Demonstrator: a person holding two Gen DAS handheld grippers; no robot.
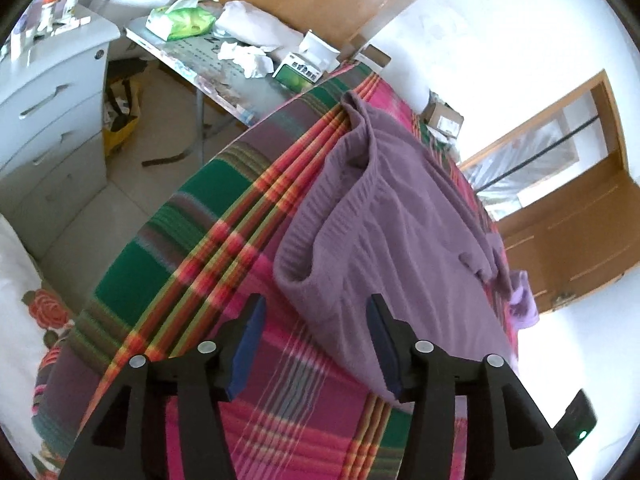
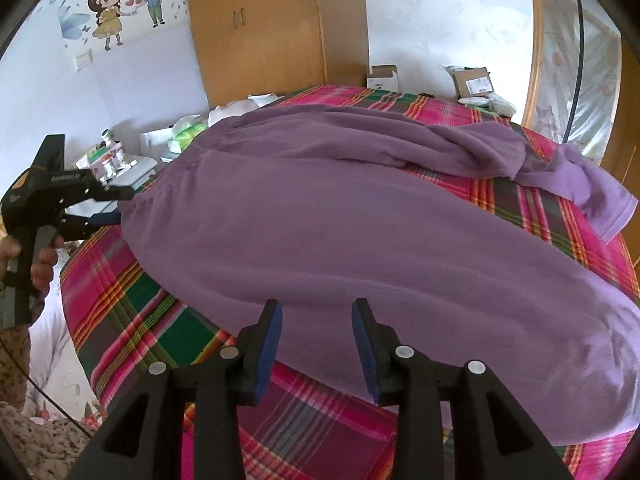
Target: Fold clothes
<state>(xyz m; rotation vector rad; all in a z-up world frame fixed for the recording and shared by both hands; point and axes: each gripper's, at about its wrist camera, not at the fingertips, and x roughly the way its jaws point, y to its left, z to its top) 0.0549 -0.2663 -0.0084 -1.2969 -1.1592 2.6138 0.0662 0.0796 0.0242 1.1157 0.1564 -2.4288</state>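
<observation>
Where the left view misses it, a hand [image 2: 38, 258] shows.

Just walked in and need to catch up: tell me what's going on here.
A person is folding clothes with a handheld gripper in each hand. A purple garment lies spread on a plaid blanket that covers the bed. Both the left gripper and the right gripper are open over its near edge, with nothing clamped. The person's hand holds the left gripper's handle. A lighter purple piece lies bunched at the far side, so the fold looks unfinished.
</observation>
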